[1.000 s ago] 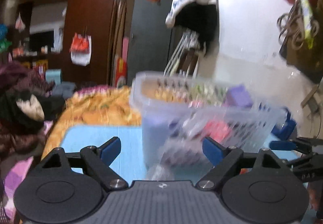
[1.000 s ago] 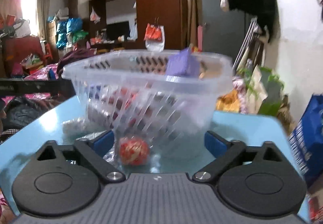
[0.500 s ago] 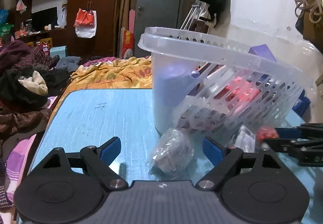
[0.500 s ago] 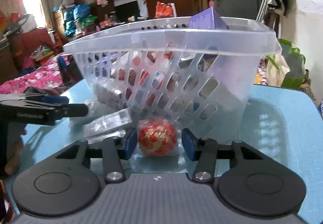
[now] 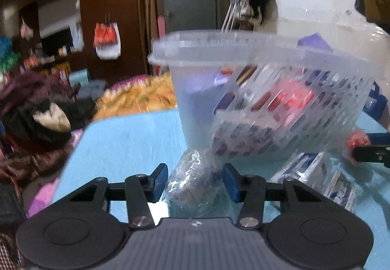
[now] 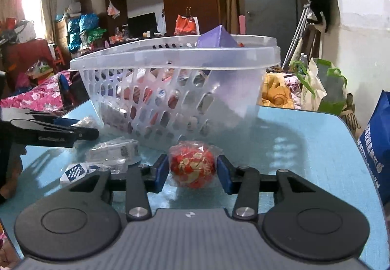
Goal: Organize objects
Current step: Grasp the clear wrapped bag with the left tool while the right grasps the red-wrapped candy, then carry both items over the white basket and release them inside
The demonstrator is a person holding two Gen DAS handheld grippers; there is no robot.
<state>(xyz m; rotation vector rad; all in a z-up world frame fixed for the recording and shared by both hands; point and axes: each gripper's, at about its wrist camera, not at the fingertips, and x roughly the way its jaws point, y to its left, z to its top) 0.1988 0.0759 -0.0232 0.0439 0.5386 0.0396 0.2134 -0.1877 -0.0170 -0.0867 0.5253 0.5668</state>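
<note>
A clear plastic basket (image 5: 280, 99) (image 6: 180, 89) full of small packets stands on the blue table. My left gripper (image 5: 195, 178) is shut on a clear-wrapped grey packet (image 5: 192, 179) just in front of the basket. My right gripper (image 6: 192, 172) is shut on a red and gold wrapped ball (image 6: 192, 164), which also shows in the left wrist view (image 5: 357, 142). The left gripper's fingers (image 6: 53, 132) show at the left of the right wrist view.
Loose blue-and-white packets (image 6: 102, 160) (image 5: 316, 172) lie on the blue table (image 6: 304, 138) between the grippers. A purple box (image 6: 217, 38) sticks out of the basket. A blue bag (image 6: 375, 148) stands at the table's right edge. Clothes and bedding (image 5: 43, 111) lie beyond the left edge.
Both grippers have closed: the left on the clear-wrapped packet, the right on the red ball. One second ago both were wide open.
</note>
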